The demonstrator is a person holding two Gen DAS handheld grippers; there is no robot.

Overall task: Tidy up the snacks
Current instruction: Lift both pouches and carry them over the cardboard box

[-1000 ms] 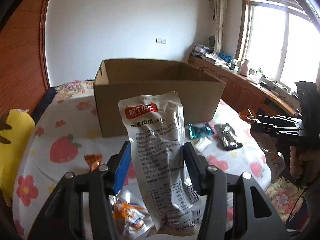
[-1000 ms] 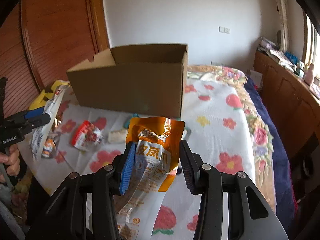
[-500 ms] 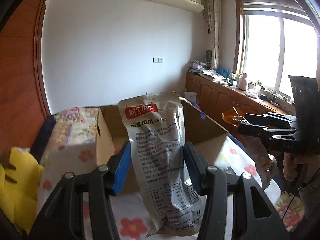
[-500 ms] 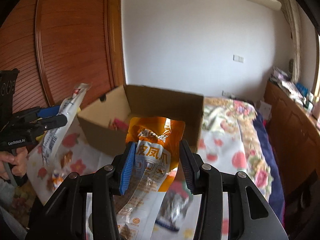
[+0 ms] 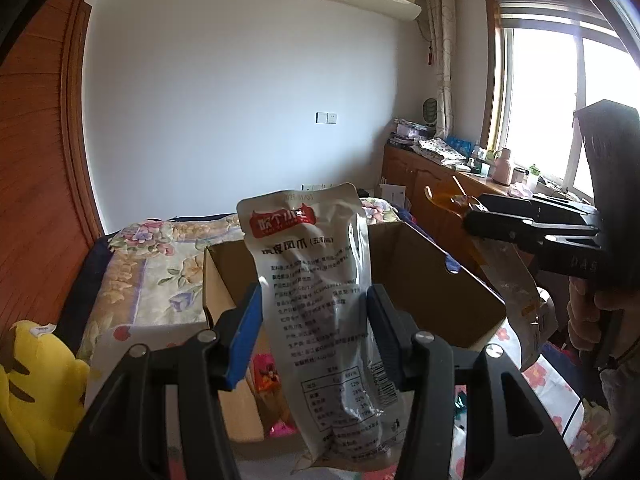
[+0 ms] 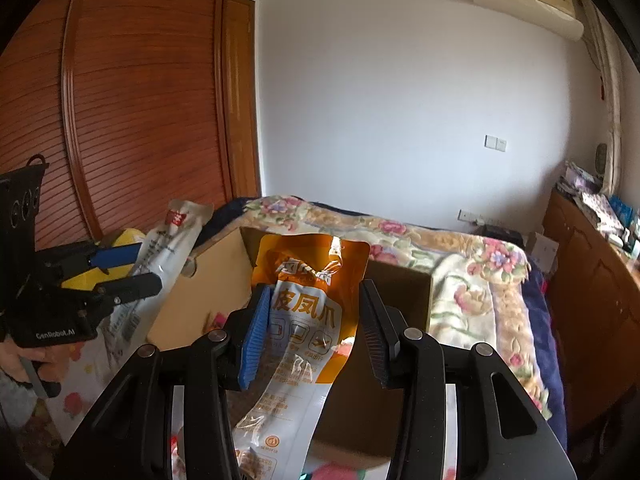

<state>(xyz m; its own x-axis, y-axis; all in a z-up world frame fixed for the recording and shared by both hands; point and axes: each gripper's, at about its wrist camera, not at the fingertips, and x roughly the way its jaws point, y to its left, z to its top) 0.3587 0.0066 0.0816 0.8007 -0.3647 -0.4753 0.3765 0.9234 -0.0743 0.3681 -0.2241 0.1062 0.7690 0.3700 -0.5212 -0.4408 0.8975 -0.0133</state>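
My left gripper [image 5: 314, 318] is shut on a silver snack pouch [image 5: 320, 280] with a red label, held upright above the open cardboard box [image 5: 432, 280]. My right gripper [image 6: 312, 324] is shut on an orange snack pouch [image 6: 308, 304], also over the box [image 6: 400, 292]. Each gripper shows in the other view: the right one [image 5: 532, 228] at the box's right side, the left one [image 6: 112, 272] at its left side with the silver pouch [image 6: 168, 236]. Some snack packets [image 5: 268, 372] lie inside the box.
A floral blanket [image 6: 472, 268] covers the bed behind the box. A yellow plush toy [image 5: 36, 384] sits at the left. A wooden cabinet [image 5: 428, 184] with clutter stands under the window. A wooden wardrobe [image 6: 140, 100] stands at the left.
Both grippers have risen and moved forward with their pouches, from over the table in front of the box to above its open top. The box interior now shows.
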